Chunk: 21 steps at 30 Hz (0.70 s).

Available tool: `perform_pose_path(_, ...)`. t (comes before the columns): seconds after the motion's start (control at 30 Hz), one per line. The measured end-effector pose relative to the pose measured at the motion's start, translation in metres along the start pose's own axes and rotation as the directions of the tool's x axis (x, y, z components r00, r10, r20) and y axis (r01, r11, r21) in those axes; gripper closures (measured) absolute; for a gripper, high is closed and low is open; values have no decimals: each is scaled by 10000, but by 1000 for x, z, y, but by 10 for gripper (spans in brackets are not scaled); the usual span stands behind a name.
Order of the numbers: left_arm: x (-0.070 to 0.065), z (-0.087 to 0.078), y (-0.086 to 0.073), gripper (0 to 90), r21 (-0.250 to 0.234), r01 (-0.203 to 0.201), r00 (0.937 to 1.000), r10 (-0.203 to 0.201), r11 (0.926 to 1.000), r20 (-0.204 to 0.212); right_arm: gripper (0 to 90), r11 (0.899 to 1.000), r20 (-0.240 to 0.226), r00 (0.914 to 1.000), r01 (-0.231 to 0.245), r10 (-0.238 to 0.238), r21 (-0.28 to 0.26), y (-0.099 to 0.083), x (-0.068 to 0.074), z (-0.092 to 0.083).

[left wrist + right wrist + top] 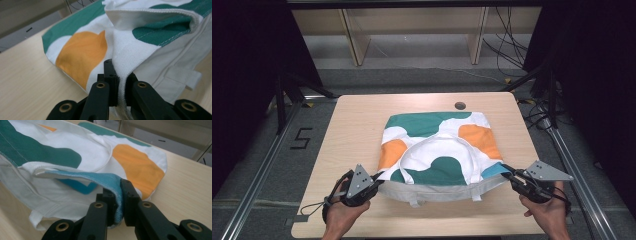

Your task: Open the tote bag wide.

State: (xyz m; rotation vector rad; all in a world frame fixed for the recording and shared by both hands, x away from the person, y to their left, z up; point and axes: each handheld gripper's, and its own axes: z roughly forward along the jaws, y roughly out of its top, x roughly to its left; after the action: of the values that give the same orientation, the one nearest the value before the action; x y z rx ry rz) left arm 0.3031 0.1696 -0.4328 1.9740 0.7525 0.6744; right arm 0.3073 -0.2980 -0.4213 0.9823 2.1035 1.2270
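**Both corners pinched, tote bag ready to be folded or turned**

We hold the canvas tote bag (439, 150) by its two near corners — it lies flat at the middle of the wooden table (357, 120), mouth towards us, handles curled on top. Our left gripper (373, 179), at about 7 o'clock from the bag's centre, has its jaws closed tight on a white fold of the mouth hem; in the left gripper view the fabric (122, 75) is squeezed between them. Our right gripper (508, 172), at about 4 o'clock, is likewise clamped on the blue-edged corner (110, 180).

We judge this to be the grasp before a lift: the upper layer of the opening is raised off the pale lining beneath. The next move calls for both hands rising together, evenly, so the cloth stays taut and neither corner slips.

As for contents — the bag looks flat; its interior is hidden, so we cannot tell whether anything is inside.
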Motion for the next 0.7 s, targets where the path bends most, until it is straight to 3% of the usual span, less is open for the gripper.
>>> perform_pose_path(0.13, 3, -9, 23, 868, -393, -335, 9993, 329, 9987, -165, 842, 9989, 18, 10000, -14, 15, -463, 17, -3, -6)
perform_pose_path(0.2, 5, -13, 31, 868, -526, -402, 9988, 387, 9978, -292, 844, 9964, 13, 9995, 329, -329, -781, 26, -7, -9)
perform_pose_path(0.27, 8, -17, 39, 869, -751, -364, 9989, 342, 9965, -307, 846, 9960, -70, 9998, 191, -197, -873, 34, -8, -13)
perform_pose_path(0.33, 12, -22, 46, 869, -1017, -178, 9996, 157, 9947, -217, 848, 9892, 82, 9995, 323, -314, -1430, 48, -12, -21)
perform_pose_path(0.37, 15, -27, 52, 869, -1218, -54, 9998, 29, 9925, -214, 848, 9893, -49, 9998, 209, -218, -1446, 52, -13, -24)
perform_pose_path(0.5, 20, -34, 61, 869, -1442, -154, 9996, 119, 9894, -248, 849, 9852, -268, 9994, 168, -217, -1708, 63, -15, -30)
perform_pose_path(0.53, 21, -36, 64, 869, -1516, -146, 9997, 111, 9883, -238, 849, 9813, -83, 9987, 479, -503, -1862, 67, -17, -32)
perform_pose_path(0.57, 22, -38, 67, 870, -1654, -159, 9998, 131, 9861, -180, 850, 9814, -73, 9980, 596, -620, -1824, 74, -18, -37)
perform_pose_path(0.63, 24, -45, 78, 870, -2002, -266, 9994, 217, 9794, -268, 851, 9812, -299, 9985, 394, -458, -1889, 82, -18, -41)
perform_pose_path(0.67, 24, -45, 78, 870, -2002, -266, 9994, 217, 9794, -268, 852, 9807, -320, 9981, 460, -531, -1898, 86, -18, -44)
perform_pose_path(0.7, 26, -52, 86, 870, -2194, -518, 9983, 443, 9743, -388, 852, 9750, -176, 9963, 788, -843, -2078, 91, -21, -46)
